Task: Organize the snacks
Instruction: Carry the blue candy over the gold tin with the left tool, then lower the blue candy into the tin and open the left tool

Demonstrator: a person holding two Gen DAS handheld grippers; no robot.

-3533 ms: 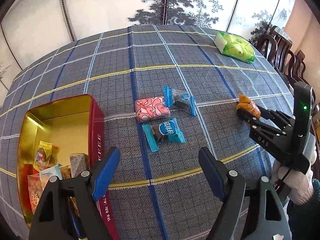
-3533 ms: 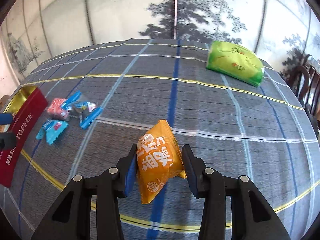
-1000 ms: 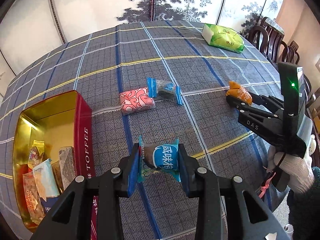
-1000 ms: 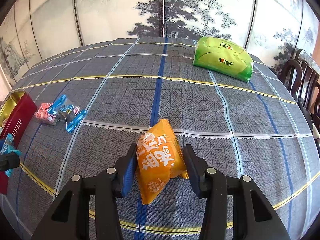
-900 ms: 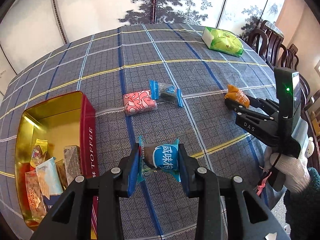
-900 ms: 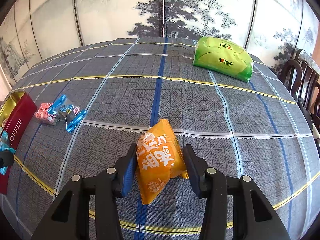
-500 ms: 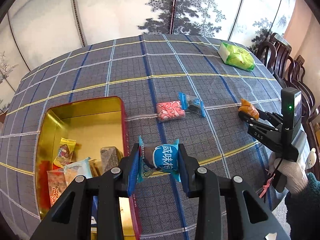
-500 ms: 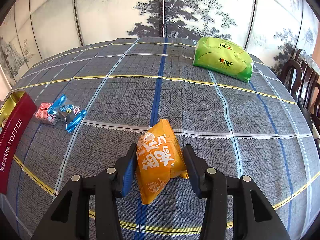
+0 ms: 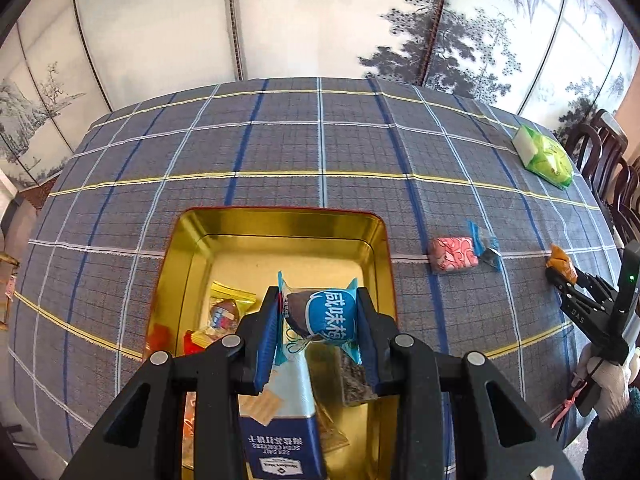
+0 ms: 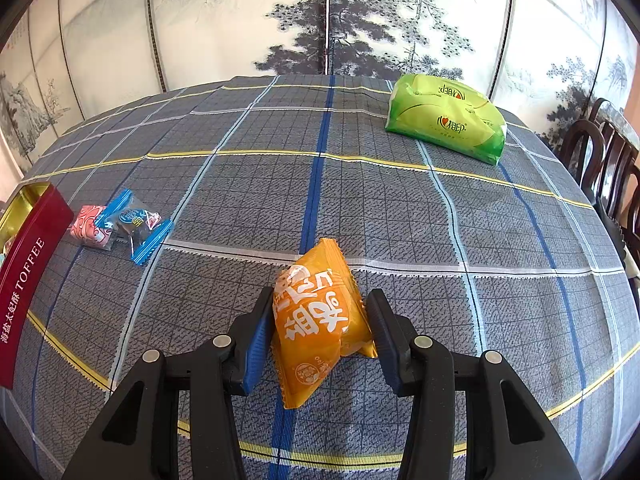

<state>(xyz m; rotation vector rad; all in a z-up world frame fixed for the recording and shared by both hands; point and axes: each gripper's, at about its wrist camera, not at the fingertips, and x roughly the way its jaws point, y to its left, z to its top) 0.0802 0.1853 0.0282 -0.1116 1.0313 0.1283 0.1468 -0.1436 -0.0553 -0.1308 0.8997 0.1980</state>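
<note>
Blue-wrapped candy (image 9: pixel 326 316) sits clamped between the pads of the left gripper (image 9: pixel 320 328), held above the open gold-lined tin (image 9: pixel 380 240). Its long axis runs roughly up and down in the left wrist view, leaning a little, with one crimped end pointing away from the gripper and the other down toward the tin's contents. Several wrapped snacks already lie inside the tin, among them a blue cracker packet (image 9: pixel 280 432) directly under the candy.

Across the plaid tablecloth (image 10: pixel 360 208), the right gripper (image 10: pixel 320 320) is closed on an orange snack packet (image 10: pixel 316 320), whose long axis points away from the gripper, its upper crimped end farthest. A pink candy (image 10: pixel 90 226) and a second blue-ended candy (image 10: pixel 136 224) lie touching each other near the tin's red outer wall (image 10: pixel 28 280). A green tissue pack (image 10: pixel 448 120) rests well apart, toward the far right edge.
</note>
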